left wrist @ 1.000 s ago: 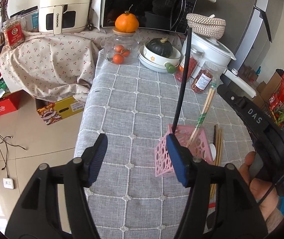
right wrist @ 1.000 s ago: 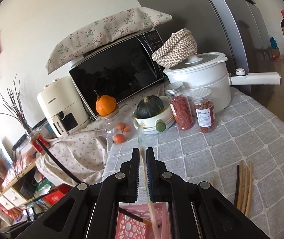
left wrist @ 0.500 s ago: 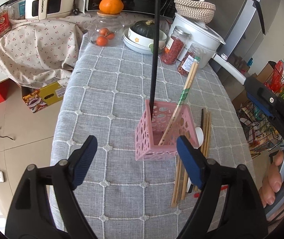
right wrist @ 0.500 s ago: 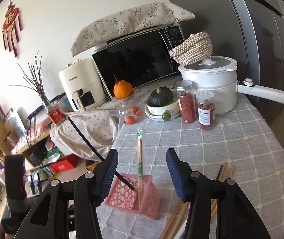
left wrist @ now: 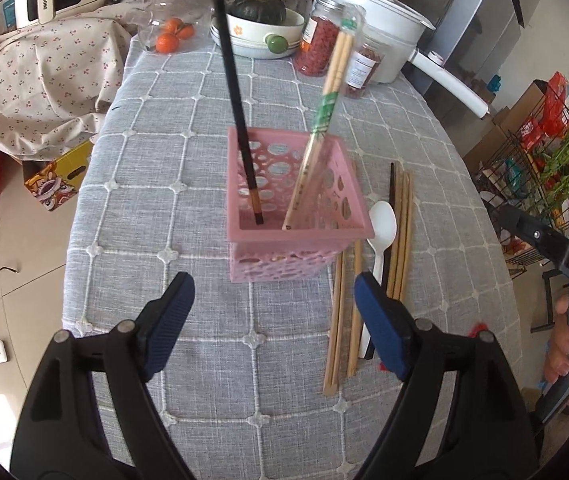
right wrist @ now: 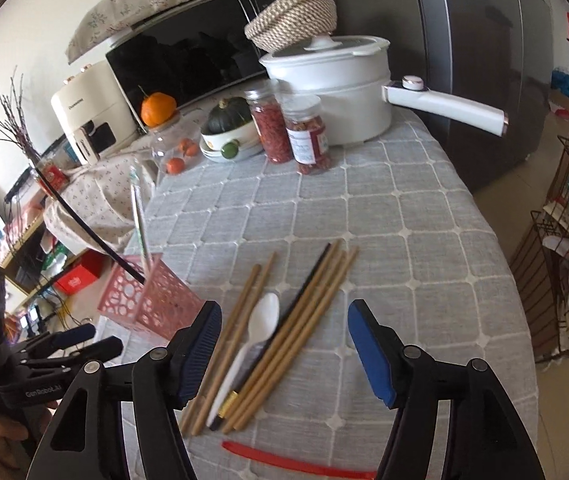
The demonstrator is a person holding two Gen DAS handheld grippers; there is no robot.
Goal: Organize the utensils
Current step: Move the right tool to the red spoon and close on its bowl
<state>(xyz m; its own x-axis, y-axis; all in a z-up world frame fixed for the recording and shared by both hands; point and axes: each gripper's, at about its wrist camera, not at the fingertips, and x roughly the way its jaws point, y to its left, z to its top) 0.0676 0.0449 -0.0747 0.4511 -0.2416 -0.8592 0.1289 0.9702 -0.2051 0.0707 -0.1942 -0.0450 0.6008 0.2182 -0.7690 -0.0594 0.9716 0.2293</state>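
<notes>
Now that the right tool has let the wrapped chopsticks drop into the basket, its jaws are opening wide and empty over the loose pile; the left tool is wide and empty.

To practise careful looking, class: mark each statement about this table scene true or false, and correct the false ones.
1. A black chopstick stands in the pink basket. True.
2. The white spoon is in the basket. False: it lies on the tablecloth among wooden chopsticks.
3. The right gripper clamps a chopstick. False: its opening jaws hold nothing.
4. The left gripper holds nothing. True.
</notes>
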